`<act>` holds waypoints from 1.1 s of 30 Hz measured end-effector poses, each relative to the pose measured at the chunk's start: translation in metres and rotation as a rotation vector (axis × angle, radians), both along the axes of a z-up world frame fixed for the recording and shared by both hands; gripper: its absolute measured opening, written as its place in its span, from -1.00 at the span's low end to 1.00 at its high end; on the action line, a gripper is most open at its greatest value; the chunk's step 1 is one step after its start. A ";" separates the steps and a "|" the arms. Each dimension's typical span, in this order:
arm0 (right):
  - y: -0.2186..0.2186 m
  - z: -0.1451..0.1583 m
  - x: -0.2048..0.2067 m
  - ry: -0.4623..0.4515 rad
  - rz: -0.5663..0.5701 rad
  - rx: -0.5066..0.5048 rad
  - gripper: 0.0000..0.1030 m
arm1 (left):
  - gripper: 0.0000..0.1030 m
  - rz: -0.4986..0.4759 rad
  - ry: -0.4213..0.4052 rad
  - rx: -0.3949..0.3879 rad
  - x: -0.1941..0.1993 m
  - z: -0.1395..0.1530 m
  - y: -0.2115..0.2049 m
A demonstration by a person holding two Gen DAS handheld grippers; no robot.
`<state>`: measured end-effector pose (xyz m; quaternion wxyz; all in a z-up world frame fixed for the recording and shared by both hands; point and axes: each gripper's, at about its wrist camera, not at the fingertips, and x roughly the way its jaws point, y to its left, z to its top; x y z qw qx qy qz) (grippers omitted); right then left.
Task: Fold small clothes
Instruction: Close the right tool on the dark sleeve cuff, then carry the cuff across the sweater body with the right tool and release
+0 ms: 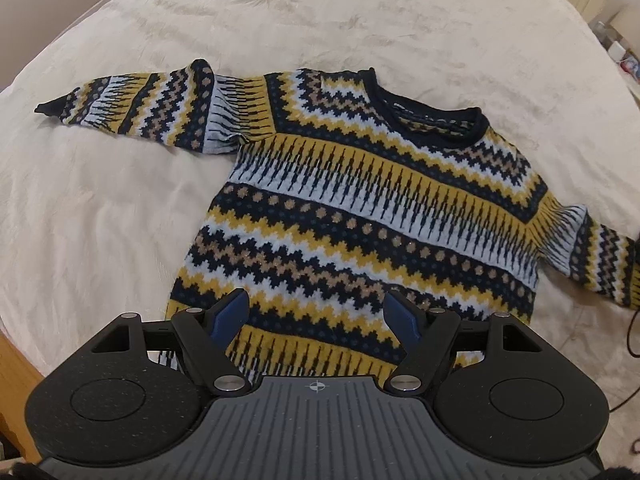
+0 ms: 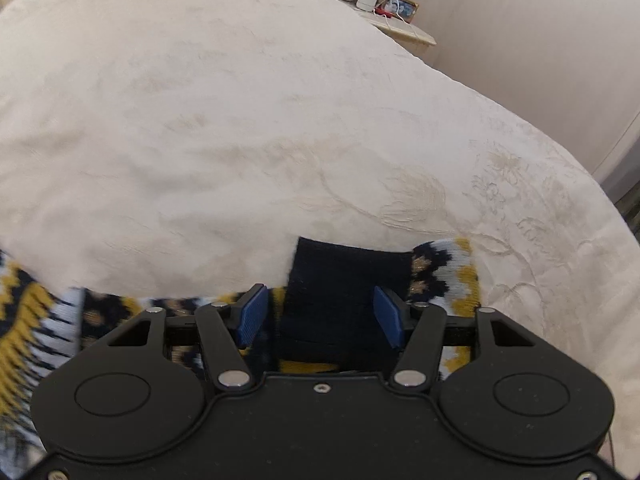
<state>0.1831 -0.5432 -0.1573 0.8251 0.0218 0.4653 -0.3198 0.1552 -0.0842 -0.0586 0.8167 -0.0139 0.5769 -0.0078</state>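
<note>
A patterned knit sweater (image 1: 360, 208) in navy, mustard, pale blue and tan lies front up and spread flat on the bed (image 1: 120, 200), which is covered in a cream bedspread with faint floral stitching. Its navy collar (image 1: 436, 120) points away from the left gripper (image 1: 316, 316), and the hem lies nearest it. One sleeve (image 1: 152, 108) stretches out to the left, ending in a dark cuff well away from the body of the garment; the other sleeve runs off toward the right edge of the left wrist view.

The left gripper hovers over the bottom part of the sweater with its blue-padded fingers (image 1: 230, 316) spread wide, nothing between them but the knit lying below.

The right gripper (image 2: 320, 316) is down at the end of the other sleeve. Its fingers are also spread, and the navy cuff (image 2: 344, 280) sits right in the gap between them, its edge turned toward the open bedspread. Whether either pad touches the cuff, I cannot tell. Patterned knit bunches up to either side of that gripper.

Beyond the bed stands a bedside cabinet (image 2: 408, 34) with small items on top.
</note>
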 end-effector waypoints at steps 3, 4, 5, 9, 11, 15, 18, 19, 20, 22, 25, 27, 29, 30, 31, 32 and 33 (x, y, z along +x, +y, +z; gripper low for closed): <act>-0.004 0.003 -0.009 -0.037 0.024 0.005 -0.73 | 0.42 -0.006 0.007 0.004 0.002 -0.003 -0.004; -0.007 0.007 -0.013 -0.053 0.022 0.019 -0.73 | 0.42 -0.011 0.009 0.003 0.003 -0.004 -0.004; -0.009 0.011 -0.017 -0.075 0.019 0.040 -0.74 | 0.42 -0.017 0.011 0.002 0.004 -0.005 -0.005; -0.012 0.035 -0.032 -0.152 -0.005 0.109 -0.75 | 0.42 -0.056 0.006 0.001 0.010 -0.009 -0.005; -0.005 0.051 -0.038 -0.187 0.002 0.148 -0.75 | 0.42 -0.081 0.003 -0.005 0.015 -0.012 -0.003; 0.028 0.085 -0.042 -0.252 0.046 0.229 -0.75 | 0.42 -0.141 0.001 -0.026 0.024 -0.019 0.005; 0.067 0.109 -0.039 -0.282 0.088 0.301 -0.74 | 0.42 -0.183 0.002 -0.037 0.032 -0.024 0.017; 0.081 0.116 -0.037 -0.292 0.112 0.327 -0.74 | 0.42 -0.194 -0.002 -0.036 0.035 -0.024 0.022; 0.099 0.124 -0.033 -0.302 0.141 0.350 -0.74 | 0.42 -0.201 -0.008 -0.033 0.037 -0.024 0.028; 0.127 0.134 -0.026 -0.314 0.194 0.384 -0.74 | 0.42 -0.206 -0.023 -0.029 0.041 -0.023 0.042; 0.173 0.143 -0.011 -0.325 0.274 0.457 -0.74 | 0.42 -0.199 -0.030 -0.021 0.047 -0.024 0.066; 0.199 0.143 -0.002 -0.329 0.316 0.510 -0.74 | 0.42 -0.185 -0.030 -0.017 0.051 -0.025 0.082; 0.230 0.143 0.010 -0.320 0.367 0.537 -0.74 | 0.42 -0.167 -0.028 -0.010 0.054 -0.027 0.098; 0.245 0.142 0.016 -0.313 0.392 0.548 -0.74 | 0.42 -0.158 -0.028 -0.006 0.055 -0.028 0.105; 0.257 0.140 0.022 -0.305 0.414 0.565 -0.74 | 0.42 -0.149 -0.028 -0.003 0.056 -0.029 0.113; 0.269 0.137 0.028 -0.298 0.433 0.586 -0.74 | 0.42 -0.142 -0.027 0.000 0.056 -0.030 0.119; 0.282 0.133 0.033 -0.290 0.455 0.606 -0.74 | 0.42 -0.134 -0.025 0.003 0.057 -0.031 0.126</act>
